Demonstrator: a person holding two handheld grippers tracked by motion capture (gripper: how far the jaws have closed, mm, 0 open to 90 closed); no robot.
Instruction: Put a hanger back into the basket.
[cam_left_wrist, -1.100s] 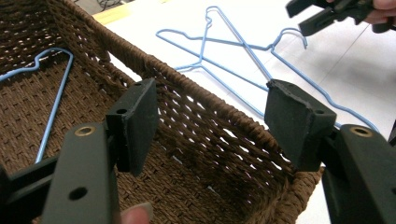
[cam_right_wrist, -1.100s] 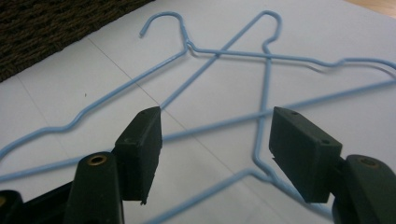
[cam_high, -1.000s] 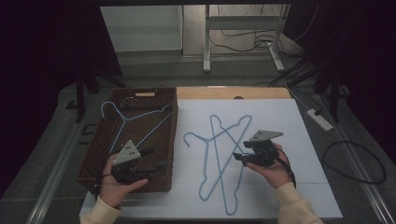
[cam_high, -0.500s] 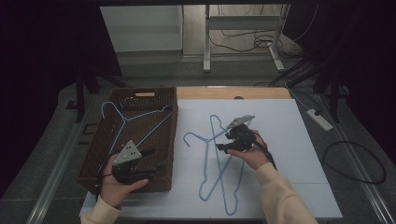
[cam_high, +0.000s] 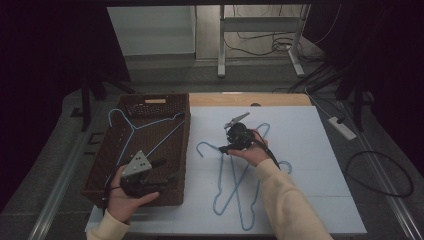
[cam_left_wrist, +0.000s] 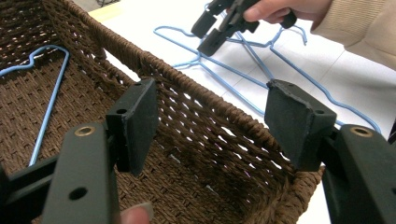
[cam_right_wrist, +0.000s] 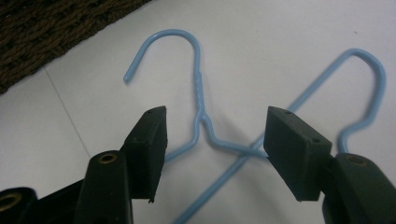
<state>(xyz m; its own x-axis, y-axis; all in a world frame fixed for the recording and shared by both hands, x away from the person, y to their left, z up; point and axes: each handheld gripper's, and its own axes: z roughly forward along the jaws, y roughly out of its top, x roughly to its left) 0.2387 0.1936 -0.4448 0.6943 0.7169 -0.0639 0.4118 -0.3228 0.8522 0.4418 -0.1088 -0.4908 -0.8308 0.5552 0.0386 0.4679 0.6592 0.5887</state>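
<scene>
The right tongs (cam_high: 226, 148) hang over the white table (cam_high: 320, 165), to the right of the basket (cam_high: 150, 108), with their tips down at the neck of a blue hanger (cam_right_wrist: 201, 114) that lies flat on the table. In the right gripper view the jaws stand apart and have just been closing; the hanger's twisted neck and the start of its shoulders lie in the gap between them, nearer the left pad, and neither pad touches the wire, so the tongs grip nothing. The hook of this hanger curves away beyond the jaws toward the basket's right wall, close to it but apart from it. A second hanger (cam_right_wrist: 359, 88) lies across the first; its wire crosses just under the neck and its hook lies beyond the right jaw, farther from the basket. In the high view both hangers stretch from the right tongs toward the near edge of the table, well right of the basket. The left tongs (cam_high: 167, 170) sit at the near right corner of the basket, held by the left hand (cam_high: 127, 197); the left gripper view shows their jaws wide apart with the basket's right wall between them, not pinched. A third hanger (cam_high: 131, 127) lies inside the basket, along its floor.
</scene>
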